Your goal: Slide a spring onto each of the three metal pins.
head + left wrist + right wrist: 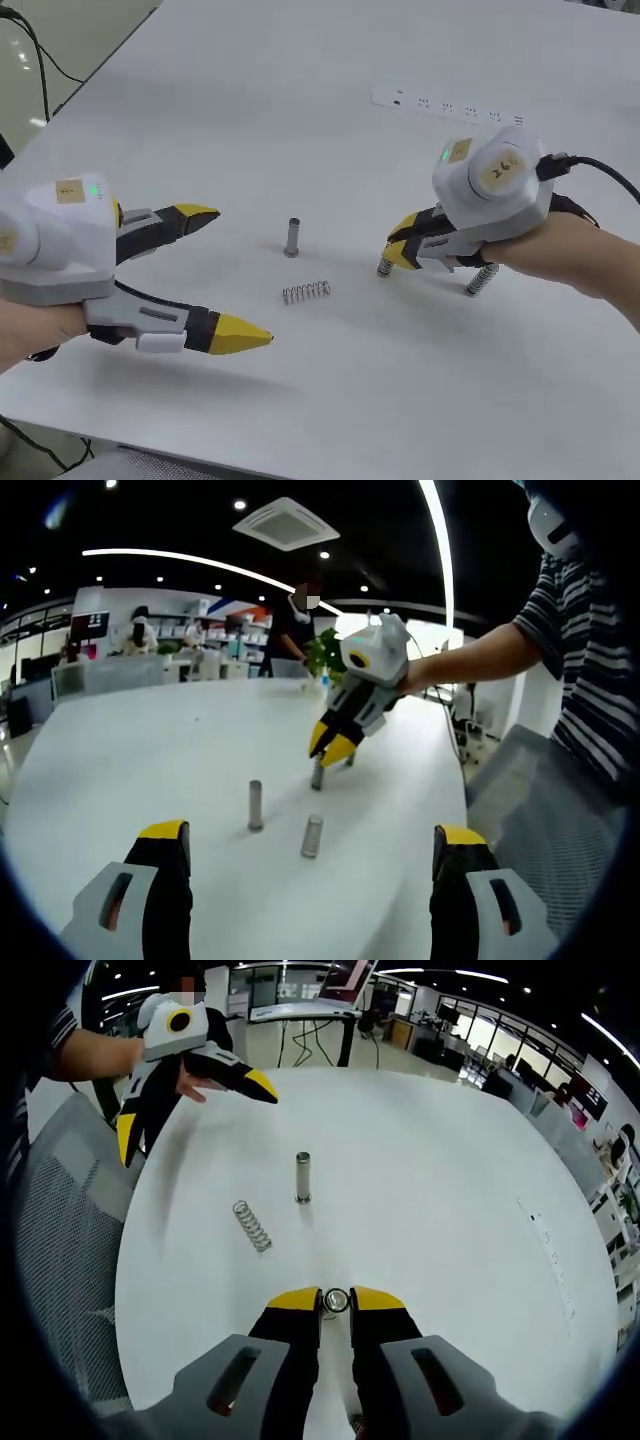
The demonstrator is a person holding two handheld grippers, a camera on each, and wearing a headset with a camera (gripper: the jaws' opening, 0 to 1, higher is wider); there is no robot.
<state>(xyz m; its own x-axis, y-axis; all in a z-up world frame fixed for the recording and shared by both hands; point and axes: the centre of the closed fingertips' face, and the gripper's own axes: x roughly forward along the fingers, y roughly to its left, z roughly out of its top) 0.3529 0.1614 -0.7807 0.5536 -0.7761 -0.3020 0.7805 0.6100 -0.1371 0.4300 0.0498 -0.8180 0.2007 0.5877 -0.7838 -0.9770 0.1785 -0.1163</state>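
Note:
A bare metal pin (292, 238) (255, 805) (302, 1177) stands upright mid-table, and a loose spring (306, 292) (312, 836) (252, 1225) lies on its side just in front of it. My left gripper (225, 275) (312, 832) is open, its jaws spread wide toward the loose spring and touching nothing. My right gripper (395, 252) (335, 744) (336, 1300) is shut on the spring on a second pin (384, 268) (317, 775) (335, 1301), whose round top shows between the tips. A third pin (480, 280) with a spring on it stands under that hand.
A white power strip (450, 105) (545, 1235) lies at the far side of the white table (300, 90). A grey mesh chair (550, 800) (60, 1260) sits at the near edge. People stand at distant desks.

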